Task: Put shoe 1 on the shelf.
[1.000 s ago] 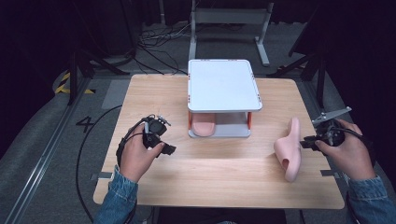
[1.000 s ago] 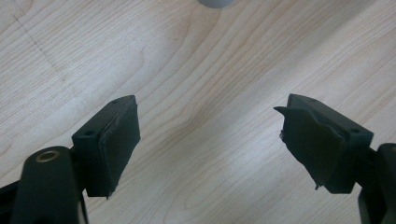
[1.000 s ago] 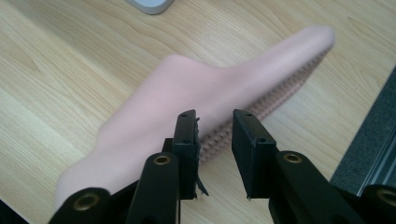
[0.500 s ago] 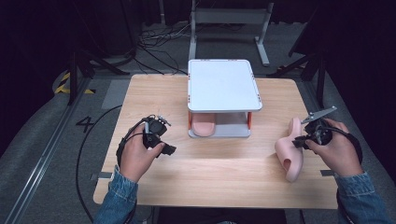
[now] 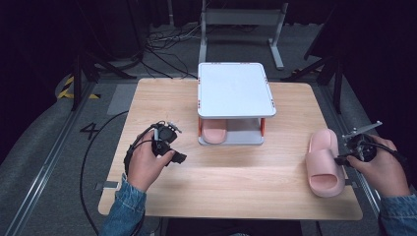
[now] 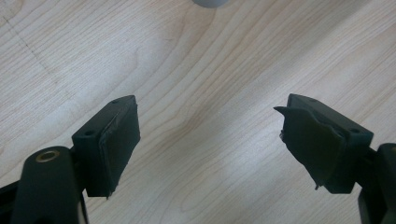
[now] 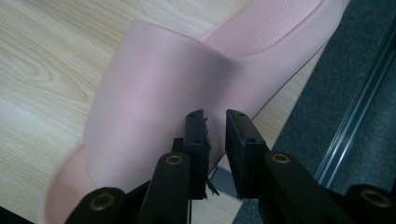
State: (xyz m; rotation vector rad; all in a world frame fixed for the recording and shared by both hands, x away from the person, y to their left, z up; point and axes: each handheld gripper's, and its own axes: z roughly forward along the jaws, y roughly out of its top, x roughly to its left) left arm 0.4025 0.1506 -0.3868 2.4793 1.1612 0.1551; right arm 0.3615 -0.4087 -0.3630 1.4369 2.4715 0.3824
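pink slide sandal lying sole-down on the right part of the wooden table, close to the table's right edge; its long axis runs roughly from the near edge toward the far edge, tilted slightly, with the broad strap and open toe end nearer the person and the heel end farther away. no brand or writing can be read on it. right gripper, held in the person's right hand, sits just beside the sandal's right side at the strap; in the right gripper view its two black jaws stand nearly together with a narrow slit between them, right at the strap's edge, and whether they pinch that edge cannot be told. a second pink sandal lies on the lower level of a white two-tier rack at the table's middle far part, its rounded end facing the person, its far part hidden under the top shelf. left gripper, held in the left hand, is over the table's left part, well apart from both sandals; in the left gripper view its jaws are spread wide above bare wood grain, with nothing between them. a black cable loops from the left gripper off the table's left edge. a painted "4" is legible on the grey floor to the left of the table.
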